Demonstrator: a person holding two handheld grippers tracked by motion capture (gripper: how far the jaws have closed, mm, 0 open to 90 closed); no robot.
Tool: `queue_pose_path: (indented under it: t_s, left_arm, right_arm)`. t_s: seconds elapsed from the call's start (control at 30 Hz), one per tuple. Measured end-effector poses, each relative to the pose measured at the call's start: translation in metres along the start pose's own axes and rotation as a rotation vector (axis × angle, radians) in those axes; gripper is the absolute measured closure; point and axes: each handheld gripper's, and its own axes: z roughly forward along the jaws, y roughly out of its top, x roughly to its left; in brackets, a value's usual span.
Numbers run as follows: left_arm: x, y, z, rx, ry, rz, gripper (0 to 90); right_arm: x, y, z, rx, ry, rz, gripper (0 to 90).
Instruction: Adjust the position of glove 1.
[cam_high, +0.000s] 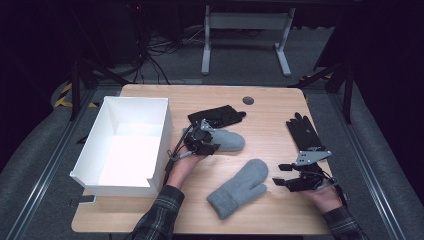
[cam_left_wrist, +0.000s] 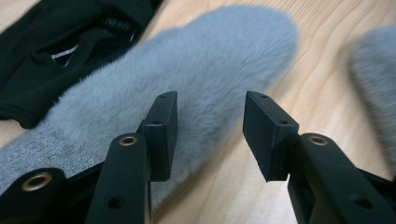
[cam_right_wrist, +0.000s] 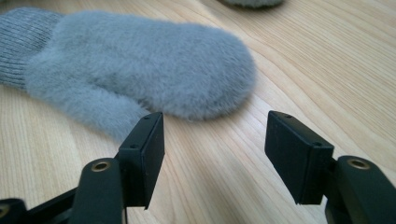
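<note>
Bright tabletop, dark surroundings; close fur perhaps blurred.

Plaid sleeves (cam_high: 159, 215); black tongs (cam_left_wrist: 210, 126) with brass-ringed screw holes, one bearing a grey plate (cam_high: 311, 157).

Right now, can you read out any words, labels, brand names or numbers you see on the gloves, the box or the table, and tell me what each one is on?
No text can be read anywhere.
Black glove beside the grey mitten: a small pale mark near its opening, too blurred to read.
White box: plain walls, no print.
Wooden table: no label; only a dark round disc.
</note>
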Motion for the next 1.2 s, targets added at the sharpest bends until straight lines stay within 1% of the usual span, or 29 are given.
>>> queue_pose_path:
  t_s: [0.03,0.07,0.1,0.13,0.17,0.2,0.23,0.4,0.47,0.53,0.57,0.6,0.63,0.67,0.7,0.8,0.83,0.87,0.93,0.97,1.03,1.1,1.13,1.17,1.2]
  left_arm:
    - [0.001,-0.001,0.003,0.006,0.002,-0.005,56.4]
    - [0.002,-0.002,0.006,0.015,0.005,-0.006,59.1]
    - [0.002,-0.003,0.009,0.030,0.005,0.000,65.4]
    - [0.003,-0.003,0.011,0.047,0.015,0.010,72.7]
    - [0.003,-0.004,0.013,0.050,0.011,0.008,80.9]
    - [0.003,-0.004,0.014,0.055,-0.005,-0.005,86.7]
    - [0.003,-0.005,0.015,0.062,-0.012,-0.008,89.9]
    - [-0.001,-0.003,0.012,0.063,-0.022,-0.020,90.0]
    - [-0.003,-0.002,0.013,0.063,-0.045,-0.019,90.0]
    - [-0.007,-0.001,0.015,0.065,-0.071,-0.020,90.0]
    - [-0.007,-0.001,0.015,0.065,-0.071,-0.020,90.0]
    - [-0.010,0.000,0.016,0.067,-0.077,-0.016,90.0]
    - [-0.018,0.001,0.018,0.067,-0.096,-0.012,90.0]
    - [-0.018,0.001,0.018,0.067,-0.096,-0.012,90.0]
    - [-0.024,0.003,0.020,0.065,-0.119,-0.009,90.0]
    - [-0.038,0.005,0.024,0.073,-0.163,0.009,90.0]
    - [-0.038,0.005,0.024,0.073,-0.163,0.009,90.0]
    - [-0.043,0.005,0.026,0.079,-0.167,0.024,90.0]
    - [-0.047,0.007,0.025,0.079,-0.169,0.046,90.0]
    - [-0.047,0.009,0.022,0.059,-0.166,0.040,90.0]
    - [-0.041,0.012,0.013,0.031,-0.153,0.028,90.0]
    - [-0.029,0.017,0.004,0.012,-0.122,0.007,90.0]
    - [-0.023,0.019,0.000,-0.008,-0.106,-0.010,90.0]
    - [-0.017,0.021,-0.005,-0.015,-0.093,-0.016,90.0]
    - [-0.011,0.023,-0.008,-0.021,-0.069,-0.026,90.0]
  right_arm:
    - [-0.001,-0.001,-0.001,-0.001,-0.001,0.003,39.1]
    - [-0.002,-0.002,-0.001,-0.002,-0.002,0.007,39.1]
    - [-0.003,-0.002,-0.001,-0.004,-0.004,0.006,39.2]
    - [-0.003,-0.001,-0.002,-0.006,-0.005,0.007,39.3]
    - [-0.003,-0.001,-0.002,-0.007,-0.005,0.007,39.4]
    - [-0.003,-0.001,-0.002,-0.007,-0.006,0.005,39.5]
    - [-0.003,-0.001,-0.002,-0.007,-0.008,0.003,39.7]
    - [-0.002,0.000,-0.002,-0.009,-0.008,0.004,40.6]
    - [-0.002,0.000,-0.002,-0.011,-0.010,0.000,41.0]
    - [-0.002,0.000,-0.002,-0.012,-0.012,-0.001,41.2]
    - [-0.002,0.000,-0.002,-0.012,-0.012,-0.001,41.3]
    - [-0.002,0.001,-0.002,-0.013,-0.012,-0.001,41.4]
    - [-0.002,0.001,-0.002,-0.013,-0.013,-0.001,41.5]
    - [-0.002,0.001,-0.002,-0.013,-0.013,-0.001,41.5]
    - [-0.002,0.001,-0.002,-0.012,-0.015,-0.001,41.6]
    - [-0.002,0.001,-0.002,-0.012,-0.015,-0.006,41.7]
    - [-0.002,0.001,-0.002,-0.012,-0.015,-0.006,41.7]
    - [-0.002,0.001,-0.002,-0.012,-0.016,-0.006,41.7]
    - [-0.002,0.001,-0.002,-0.012,-0.016,-0.004,41.7]
    - [-0.002,0.001,-0.002,-0.014,-0.016,-0.006,41.7]
    - [-0.003,0.001,-0.002,-0.016,-0.018,-0.006,41.7]
    - [-0.002,0.001,-0.002,-0.015,-0.019,-0.008,41.8]
    - [-0.002,0.001,-0.002,-0.013,-0.019,-0.008,41.8]
    - [-0.002,0.002,-0.002,-0.012,-0.019,-0.009,41.8]
    - [-0.002,0.002,-0.002,-0.012,-0.018,-0.010,41.8]
